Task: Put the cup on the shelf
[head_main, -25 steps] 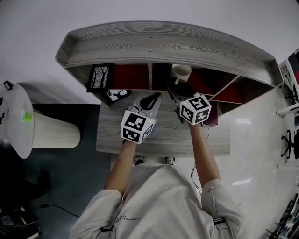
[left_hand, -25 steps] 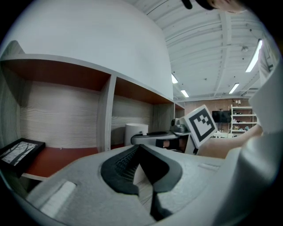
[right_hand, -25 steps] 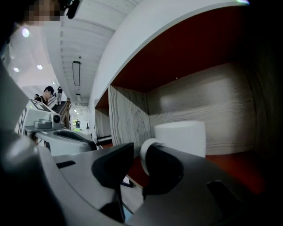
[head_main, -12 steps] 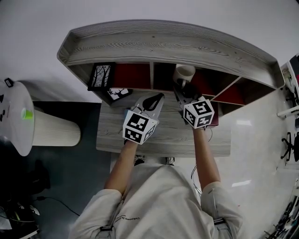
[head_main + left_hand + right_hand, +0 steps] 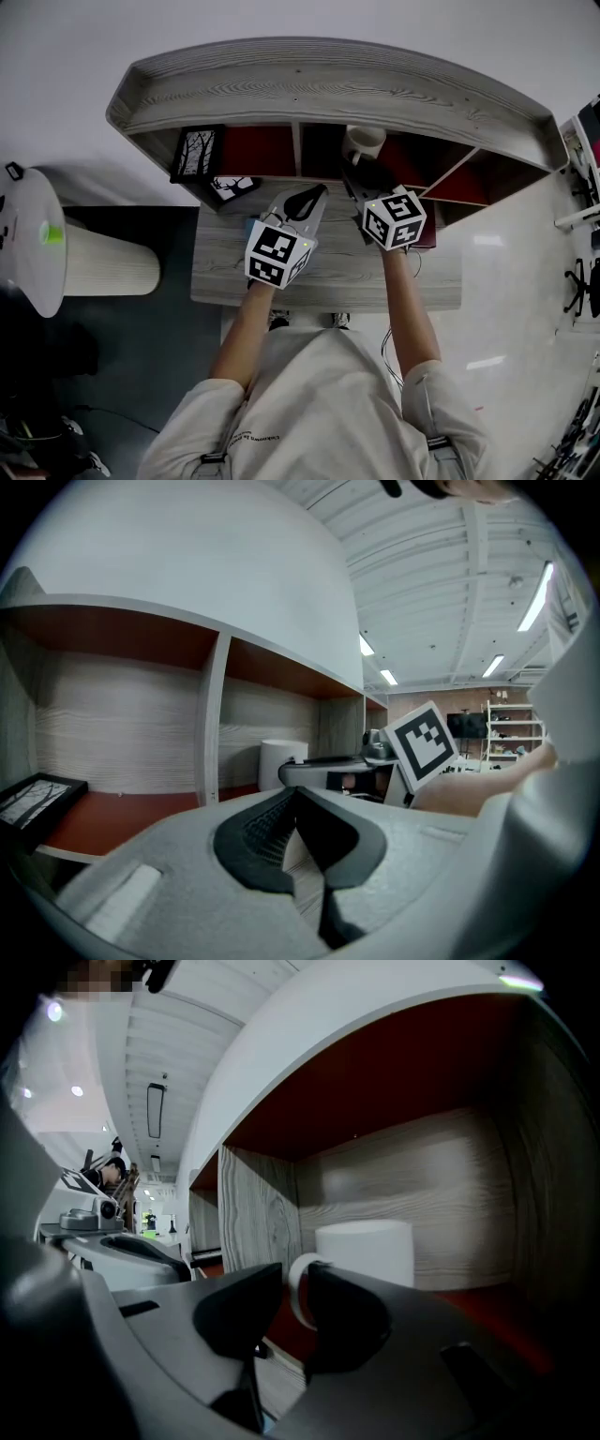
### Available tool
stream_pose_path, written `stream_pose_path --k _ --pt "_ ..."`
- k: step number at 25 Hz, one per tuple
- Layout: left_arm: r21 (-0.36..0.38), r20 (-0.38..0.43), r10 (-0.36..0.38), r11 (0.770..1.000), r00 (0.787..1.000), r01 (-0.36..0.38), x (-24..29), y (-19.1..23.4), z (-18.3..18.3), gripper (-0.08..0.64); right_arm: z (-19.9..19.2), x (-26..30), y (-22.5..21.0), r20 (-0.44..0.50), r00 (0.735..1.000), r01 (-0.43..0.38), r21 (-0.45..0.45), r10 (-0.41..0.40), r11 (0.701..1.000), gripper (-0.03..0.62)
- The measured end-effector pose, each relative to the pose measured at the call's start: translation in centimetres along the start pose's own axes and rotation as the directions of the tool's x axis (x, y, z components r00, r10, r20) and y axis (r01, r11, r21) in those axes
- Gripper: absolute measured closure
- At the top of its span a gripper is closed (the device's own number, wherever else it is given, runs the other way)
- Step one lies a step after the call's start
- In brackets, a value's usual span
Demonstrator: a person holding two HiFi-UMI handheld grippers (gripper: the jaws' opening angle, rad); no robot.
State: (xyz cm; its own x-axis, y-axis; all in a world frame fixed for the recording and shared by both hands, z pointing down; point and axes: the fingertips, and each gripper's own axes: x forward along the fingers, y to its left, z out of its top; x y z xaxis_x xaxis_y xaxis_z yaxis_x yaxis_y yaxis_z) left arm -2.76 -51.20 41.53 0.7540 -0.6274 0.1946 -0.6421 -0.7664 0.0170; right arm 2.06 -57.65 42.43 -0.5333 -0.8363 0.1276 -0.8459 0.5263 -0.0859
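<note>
A white cup [image 5: 364, 142] stands upright in the middle compartment of the grey wooden shelf [image 5: 319, 89], which has red inner panels. My right gripper [image 5: 357, 178] reaches into that compartment from the front. In the right gripper view its jaws [image 5: 295, 1283] are shut on the cup's handle [image 5: 298, 1290], and the cup's body [image 5: 367, 1251] rises just beyond them. The jaws hide the cup's base. My left gripper [image 5: 302, 201] hovers over the table in front of the shelf, shut with nothing in it [image 5: 295, 794].
A framed black-and-white picture [image 5: 197, 153] leans in the left compartment, and another picture [image 5: 234, 187] lies below it. The grey wooden table [image 5: 328, 277] runs under both grippers. A white round stand [image 5: 28, 239] is at the far left. A dark red item [image 5: 427, 239] lies by my right hand.
My right gripper and the cup have shifted slightly back and left inside the middle compartment. The left gripper has stayed where it was.
</note>
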Motion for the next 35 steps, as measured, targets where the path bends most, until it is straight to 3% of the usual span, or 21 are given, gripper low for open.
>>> stream_pose_path --k 17,35 --pt "0.011 -0.005 -0.004 1.000 1.000 0.004 0.5 -1.0 0.3 0.551 0.1 -2.5 -0.7 0.023 1.000 0.021 -0.010 -0.021 1.000 0.494" --pt "-0.007 -0.010 0.037 0.999 0.999 -0.037 0.1 -2.3 0.1 0.551 -1.9 -8.1 -0.8 0.034 0.997 0.072 0.057 -0.074 0.996 0.503"
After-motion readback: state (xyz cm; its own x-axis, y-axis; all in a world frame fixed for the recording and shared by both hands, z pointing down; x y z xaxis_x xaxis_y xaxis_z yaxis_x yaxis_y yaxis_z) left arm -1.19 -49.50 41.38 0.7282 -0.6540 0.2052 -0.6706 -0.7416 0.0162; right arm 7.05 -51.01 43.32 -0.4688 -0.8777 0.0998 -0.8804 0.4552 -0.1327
